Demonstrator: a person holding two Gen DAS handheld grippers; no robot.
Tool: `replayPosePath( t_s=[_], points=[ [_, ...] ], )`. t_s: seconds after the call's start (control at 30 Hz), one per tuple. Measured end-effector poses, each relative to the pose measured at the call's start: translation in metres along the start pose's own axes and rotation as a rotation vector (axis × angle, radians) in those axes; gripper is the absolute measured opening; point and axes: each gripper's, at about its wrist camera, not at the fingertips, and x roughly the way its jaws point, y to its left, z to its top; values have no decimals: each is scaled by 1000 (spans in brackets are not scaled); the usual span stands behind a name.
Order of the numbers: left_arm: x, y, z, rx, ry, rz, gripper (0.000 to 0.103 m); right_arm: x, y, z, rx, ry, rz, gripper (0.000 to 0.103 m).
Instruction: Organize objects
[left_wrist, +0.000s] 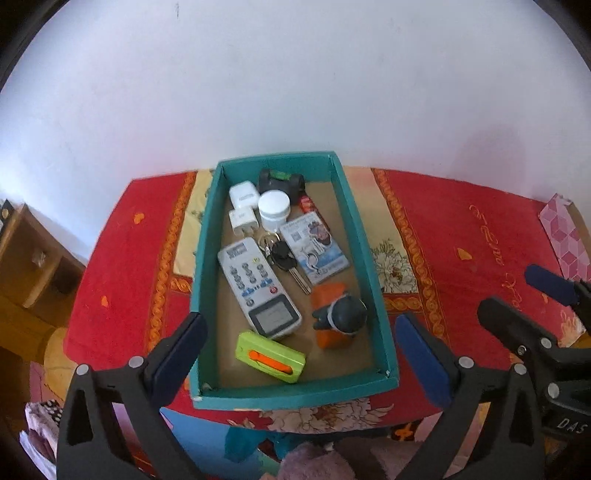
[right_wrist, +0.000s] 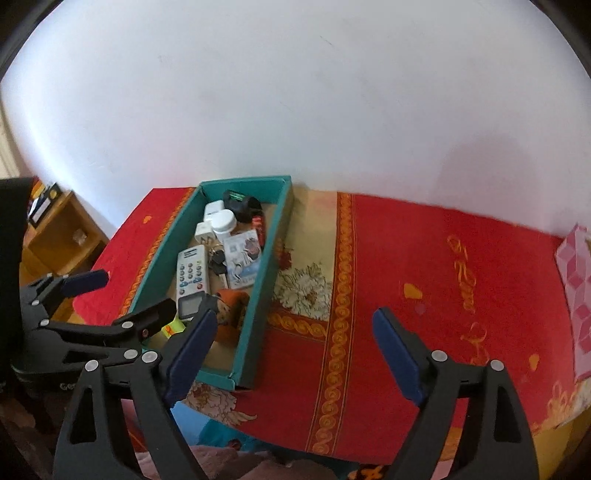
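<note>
Left tongs (left_wrist: 301, 349) wide open, nothing held, hovering tilted down over the near end of the teal box (left_wrist: 207, 236). Right tongs (right_wrist: 295, 354) also open and empty, over the red patterned cloth (right_wrist: 406, 258) on the desk, just right of the box. Inside the box: grey remote (left_wrist: 258, 288), green case with orange insert (left_wrist: 271, 356), orange and dark figure (left_wrist: 338, 314), keys (left_wrist: 286, 260), printed card (left_wrist: 314, 247), white jar (left_wrist: 274, 208), two white chargers (left_wrist: 242, 206), dark toy (left_wrist: 281, 180). Writing on the card too small to read. "DAS" readable on the right tongs' body in the left view. Pink patterned box (right_wrist: 576, 295) at far right; wooden shelf (right_wrist: 62, 236) at left.
</note>
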Motion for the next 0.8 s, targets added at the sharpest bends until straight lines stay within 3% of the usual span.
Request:
replayPosePath(
  t_s=[0.8],
  points=[
    [34, 9, -9, -44, 81, 2, 103, 33, -22, -10, 100, 71, -70, 88]
  ],
)
